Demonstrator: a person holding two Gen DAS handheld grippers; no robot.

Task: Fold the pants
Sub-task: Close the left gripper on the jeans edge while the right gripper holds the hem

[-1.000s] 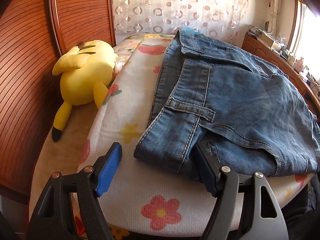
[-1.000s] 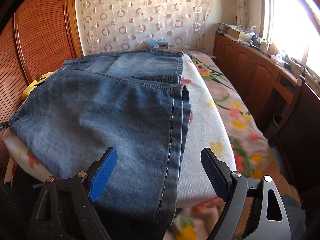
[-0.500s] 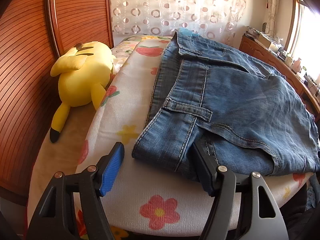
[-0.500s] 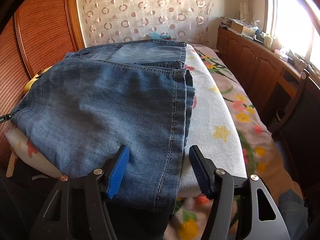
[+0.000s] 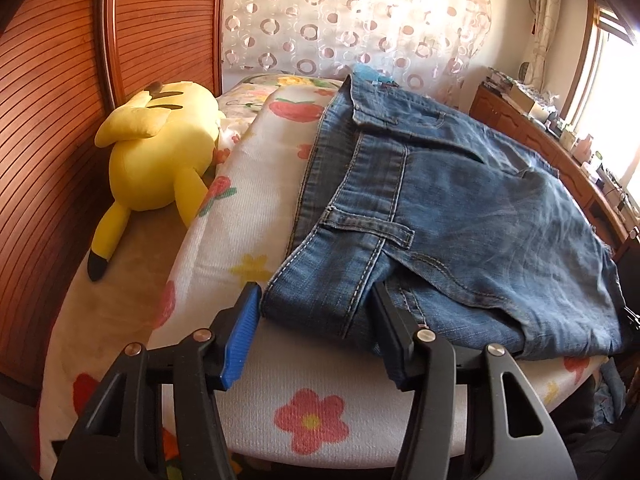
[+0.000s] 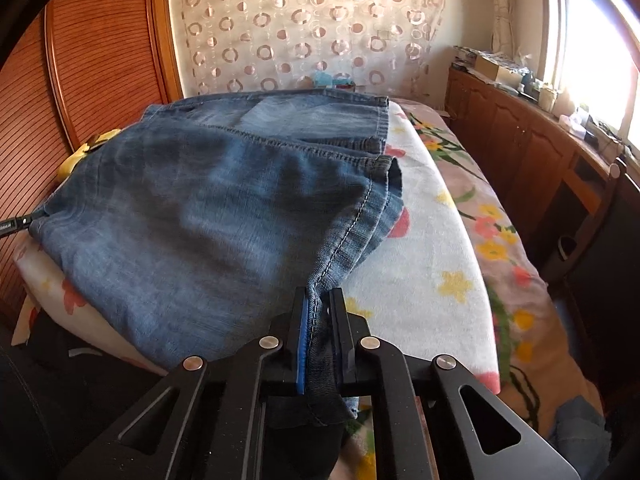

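Observation:
Blue denim pants (image 5: 440,216) lie folded on a floral bed cover (image 5: 248,240). My left gripper (image 5: 316,320) is open, its two fingers on either side of the near waistband corner, which sits between them. In the right wrist view the pants (image 6: 208,216) spread over the bed, and my right gripper (image 6: 318,320) is shut on the near hem seam of the pants, bunching the cloth up between the blue pads.
A yellow plush toy (image 5: 160,160) lies at the left by the wooden headboard (image 5: 52,120). A wooden cabinet (image 6: 532,152) with clutter runs along the right under the window. A patterned curtain (image 6: 312,28) hangs behind the bed.
My right gripper closed from wide open onto the pants' hem edge. My left gripper narrowed and moved closer around the waistband corner.

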